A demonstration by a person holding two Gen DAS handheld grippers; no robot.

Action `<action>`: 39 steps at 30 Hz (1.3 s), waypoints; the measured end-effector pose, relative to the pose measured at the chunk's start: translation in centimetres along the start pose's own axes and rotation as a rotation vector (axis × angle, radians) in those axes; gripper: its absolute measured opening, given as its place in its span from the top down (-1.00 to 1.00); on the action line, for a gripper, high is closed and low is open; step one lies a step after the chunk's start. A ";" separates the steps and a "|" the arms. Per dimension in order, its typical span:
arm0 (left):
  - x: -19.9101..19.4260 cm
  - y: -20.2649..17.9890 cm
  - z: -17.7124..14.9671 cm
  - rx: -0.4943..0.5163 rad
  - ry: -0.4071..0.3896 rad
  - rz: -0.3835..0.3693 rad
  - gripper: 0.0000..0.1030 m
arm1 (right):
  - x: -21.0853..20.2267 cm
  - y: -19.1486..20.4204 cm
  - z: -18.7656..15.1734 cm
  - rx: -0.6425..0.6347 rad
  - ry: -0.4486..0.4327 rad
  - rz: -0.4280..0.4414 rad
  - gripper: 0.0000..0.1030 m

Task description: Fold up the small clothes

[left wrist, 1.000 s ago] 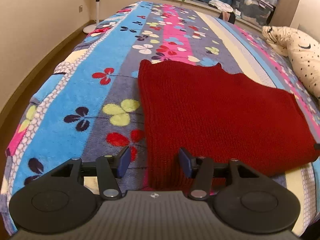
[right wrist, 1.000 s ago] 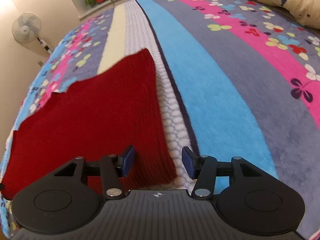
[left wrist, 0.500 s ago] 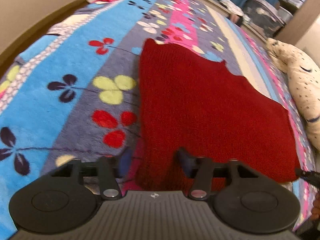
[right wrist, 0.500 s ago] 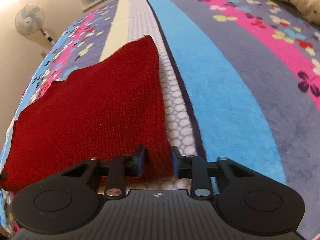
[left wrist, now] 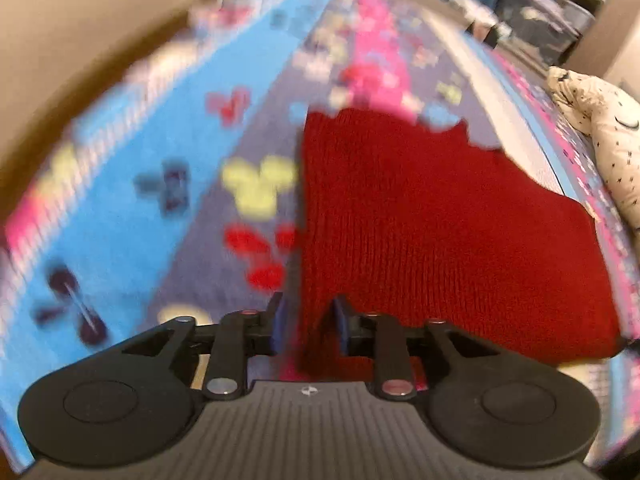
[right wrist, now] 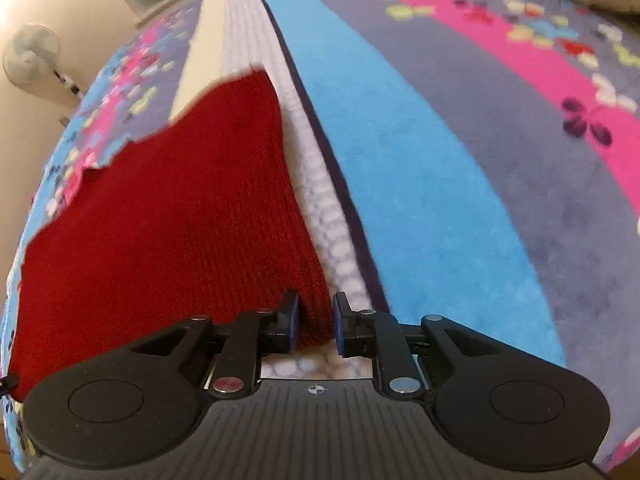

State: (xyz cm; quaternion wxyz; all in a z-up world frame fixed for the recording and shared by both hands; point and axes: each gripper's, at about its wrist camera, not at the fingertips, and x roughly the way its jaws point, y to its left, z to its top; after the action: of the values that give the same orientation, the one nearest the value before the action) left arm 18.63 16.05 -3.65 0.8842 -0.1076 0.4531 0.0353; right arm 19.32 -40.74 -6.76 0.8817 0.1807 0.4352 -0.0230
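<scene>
- red knit garment (left wrist: 432, 220) is lying flat on the striped bedspread (right wrist: 420, 168).
- left gripper (left wrist: 308, 326) and right gripper (right wrist: 316, 320) are pinching its near corners.
- next: probably lifting both evenly, folding away.

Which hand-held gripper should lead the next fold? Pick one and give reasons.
Right, narrowly. The right hand-held gripper has its fingers closed on the near corner of the red knit garment in a sharp view. The left hand-held gripper also straddles a corner, but its view is motion-blurred.
</scene>
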 end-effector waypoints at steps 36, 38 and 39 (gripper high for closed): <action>-6.8 -2.9 0.2 0.275 -0.359 0.006 -0.15 | -6.8 13.4 -6.8 -0.464 -0.433 0.113 0.23; -5.7 -2.2 -0.2 0.262 -0.304 0.039 -0.14 | -6.8 15.3 -8.0 -0.492 -0.445 0.134 0.24; -5.6 -1.8 -0.1 0.238 -0.293 0.043 -0.14 | -7.0 16.3 -8.5 -0.502 -0.455 0.137 0.26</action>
State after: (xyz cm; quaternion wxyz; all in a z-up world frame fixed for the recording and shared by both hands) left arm 15.54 14.46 1.04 0.9463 0.0138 0.3226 0.0154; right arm 11.71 -23.44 -1.20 0.9727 -0.0227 0.2062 0.1043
